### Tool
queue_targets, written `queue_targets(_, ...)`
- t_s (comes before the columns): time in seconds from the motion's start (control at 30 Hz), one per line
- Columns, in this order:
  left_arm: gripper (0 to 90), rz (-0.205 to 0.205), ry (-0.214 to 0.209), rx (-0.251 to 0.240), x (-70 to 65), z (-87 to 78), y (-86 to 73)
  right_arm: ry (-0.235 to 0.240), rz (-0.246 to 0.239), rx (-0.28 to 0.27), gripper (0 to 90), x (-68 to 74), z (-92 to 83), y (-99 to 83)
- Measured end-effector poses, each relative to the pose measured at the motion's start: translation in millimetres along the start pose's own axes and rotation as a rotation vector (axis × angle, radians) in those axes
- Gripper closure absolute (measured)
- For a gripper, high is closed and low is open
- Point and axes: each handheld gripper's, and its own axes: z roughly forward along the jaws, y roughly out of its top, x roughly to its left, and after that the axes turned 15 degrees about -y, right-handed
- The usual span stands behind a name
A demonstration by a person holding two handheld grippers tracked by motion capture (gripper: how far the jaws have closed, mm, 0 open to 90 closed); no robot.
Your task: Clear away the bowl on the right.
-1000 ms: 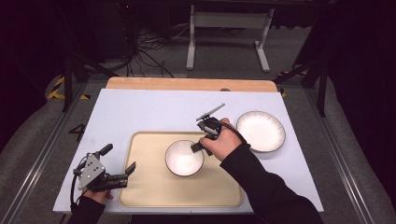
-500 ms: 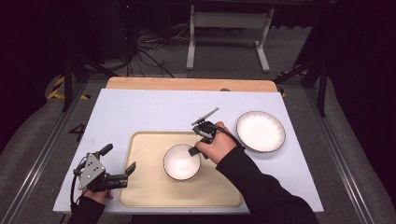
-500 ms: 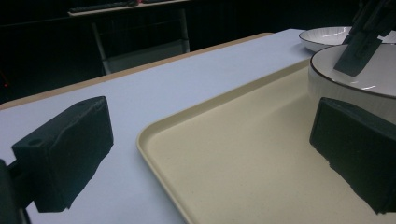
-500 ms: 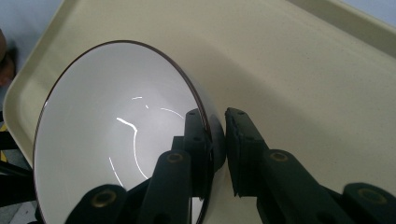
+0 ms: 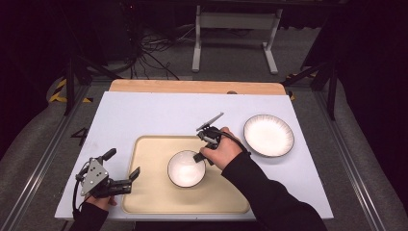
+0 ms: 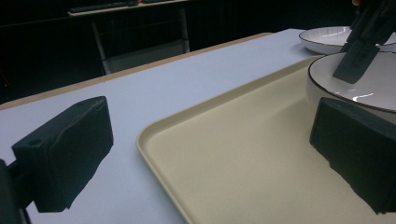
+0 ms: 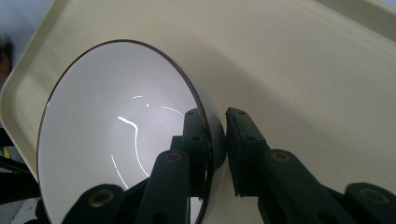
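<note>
Now, starting at the left, my left gripper point(image 5: 120, 174) rests at the near left corner of the cream tray point(image 5: 149, 197), where it was a second ago, its jaws spread wide with nothing between them; one jaw hangs over the white table point(image 5: 134, 115), the other over the tray's edge. Further right, the white bowl point(image 5: 185, 168) with the dark rim sits on the tray; it has shifted a little toward me and to the left since the earlier frame, and my right hand point(image 5: 222, 150) has come along with it. My right gripper point(image 7: 216, 140) is clamped on the bowl's rim at its right side, one jaw inside the wall and one outside, both pressing. In the right gripper view the bowl point(image 7: 121, 135) looks tipped, but I cannot tell whether it is lifted off the tray point(image 7: 327, 84). At the far right, the white plate point(image 5: 268, 135) lies on the table beside the tray, unmoved.
</note>
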Motion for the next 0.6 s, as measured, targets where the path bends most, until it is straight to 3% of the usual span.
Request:
queue_targets(0.33, 0.1, 0.000, 0.002, -0.001, -0.1, 0.3, 0.0, 0.013, 0.001, -0.041, 70.4, -4.2, -7.9, 0.2)
queue_targets(0.5, 0.1, 0.001, 0.003, 0.000, 0.4, 0.4, 0.0, 0.005, -0.015, -0.091, 62.7, -2.8, -13.0, -1.3)
queue_targets(0.6, 0.1, 0.001, 0.003, 0.000, 0.4, 0.4, 0.0, -0.012, -0.038, -0.155, 54.7, -1.5, -18.3, -3.8)
